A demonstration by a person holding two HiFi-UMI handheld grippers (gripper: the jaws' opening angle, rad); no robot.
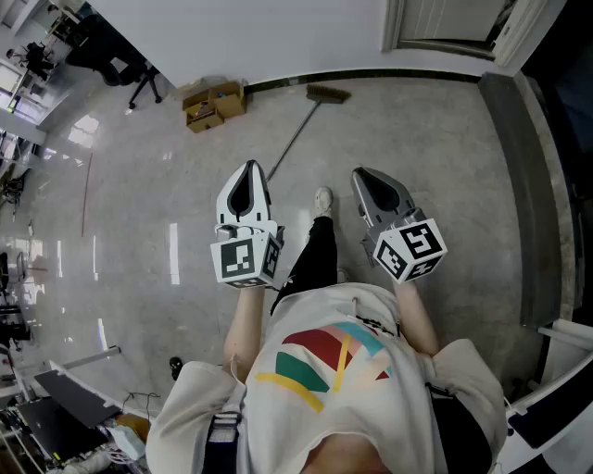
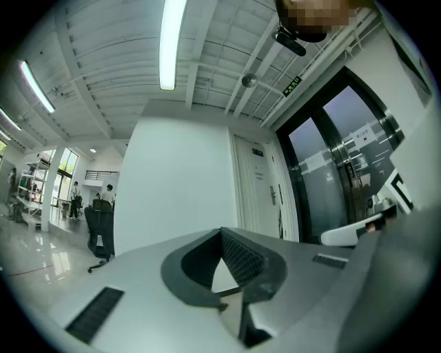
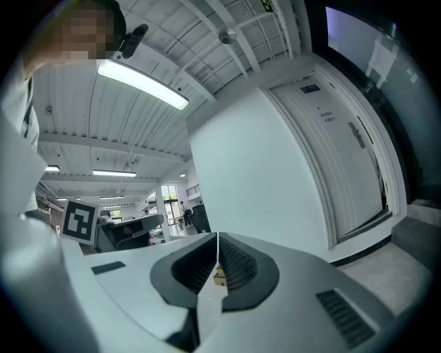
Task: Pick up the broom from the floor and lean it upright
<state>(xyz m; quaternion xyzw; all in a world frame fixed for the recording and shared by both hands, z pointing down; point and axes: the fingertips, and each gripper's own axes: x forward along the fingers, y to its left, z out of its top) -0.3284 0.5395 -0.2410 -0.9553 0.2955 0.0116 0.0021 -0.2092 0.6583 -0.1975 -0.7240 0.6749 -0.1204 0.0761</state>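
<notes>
Head view: broom flat on floor, well beyond left tongs, right tongs, both closed, empty. I risk thin handle rolling away if pinched off-centre.

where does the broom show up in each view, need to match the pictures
Head view: the long-handled broom with the brown brush head lies on the grey floor, top centre, brush by the wall.
Left gripper view: not in it.
Right gripper view: not in it.
Shared landmark: the white door, top right in the head view, right of centre in both gripper views.
</notes>
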